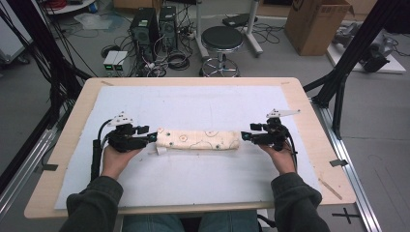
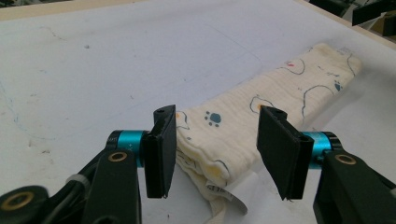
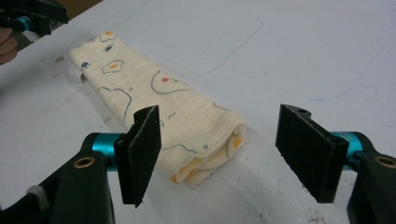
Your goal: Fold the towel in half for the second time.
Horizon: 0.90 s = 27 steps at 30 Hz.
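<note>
High view is showing a folded cream cloth lying lengthwise on the white mat of the wooden table, between the left gripper and the right gripper. Both grippers are standing with jaws apart, just off the cloth's ends, pressing on nothing. Left gripper view is showing blue paw prints and egg shapes printed on the cloth, and a small white label hanging at its near end; its writing is too small to read.

Cream cloth with blue paw prints, fried-egg pattern; white mat on tan wood counter; black grippers, teal accents.
</note>
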Each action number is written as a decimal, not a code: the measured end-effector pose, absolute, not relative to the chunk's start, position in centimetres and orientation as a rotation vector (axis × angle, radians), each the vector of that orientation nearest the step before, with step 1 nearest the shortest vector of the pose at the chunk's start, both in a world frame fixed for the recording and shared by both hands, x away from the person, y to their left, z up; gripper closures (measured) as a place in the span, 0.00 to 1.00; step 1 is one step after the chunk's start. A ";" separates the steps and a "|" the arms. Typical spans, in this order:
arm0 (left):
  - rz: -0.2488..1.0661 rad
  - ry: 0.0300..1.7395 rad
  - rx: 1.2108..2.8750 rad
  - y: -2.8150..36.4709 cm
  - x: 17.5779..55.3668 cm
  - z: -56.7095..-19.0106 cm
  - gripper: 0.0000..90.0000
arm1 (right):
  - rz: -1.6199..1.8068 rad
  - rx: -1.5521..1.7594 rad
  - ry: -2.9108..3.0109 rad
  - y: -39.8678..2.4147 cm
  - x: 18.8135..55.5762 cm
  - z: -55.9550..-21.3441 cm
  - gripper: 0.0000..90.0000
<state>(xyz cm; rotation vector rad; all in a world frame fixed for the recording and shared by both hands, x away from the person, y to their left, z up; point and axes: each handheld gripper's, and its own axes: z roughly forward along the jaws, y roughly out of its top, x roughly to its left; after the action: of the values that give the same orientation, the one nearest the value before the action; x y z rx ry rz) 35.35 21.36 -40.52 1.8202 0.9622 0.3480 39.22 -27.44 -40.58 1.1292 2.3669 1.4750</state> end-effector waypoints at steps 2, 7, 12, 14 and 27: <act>0.353 0.961 1.829 21.4 35.1 -40.6 0.51 | 1.479 1.124 2.361 -27.6 39.0 -40.5 0.32; 0.357 0.947 1.830 21.8 34.4 -40.6 0.49 | 1.476 1.121 2.347 -27.6 38.3 -40.4 0.29; 0.361 0.958 1.846 22.3 33.7 -41.0 0.46 | 1.486 1.123 2.333 -28.0 37.7 -40.6 0.27; 0.366 0.961 1.845 22.5 33.5 -41.1 0.45 | 1.493 1.127 2.327 -28.1 37.5 -40.6 0.26; 0.379 0.935 1.862 23.0 31.8 -41.1 0.42 | 1.489 1.106 2.312 -28.6 35.6 -41.1 0.20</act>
<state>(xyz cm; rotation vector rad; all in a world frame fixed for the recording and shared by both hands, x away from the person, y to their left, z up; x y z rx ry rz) 31.77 22.99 -41.05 1.8620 0.9348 0.3791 35.64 -28.60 -41.09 1.1063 2.3116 1.4895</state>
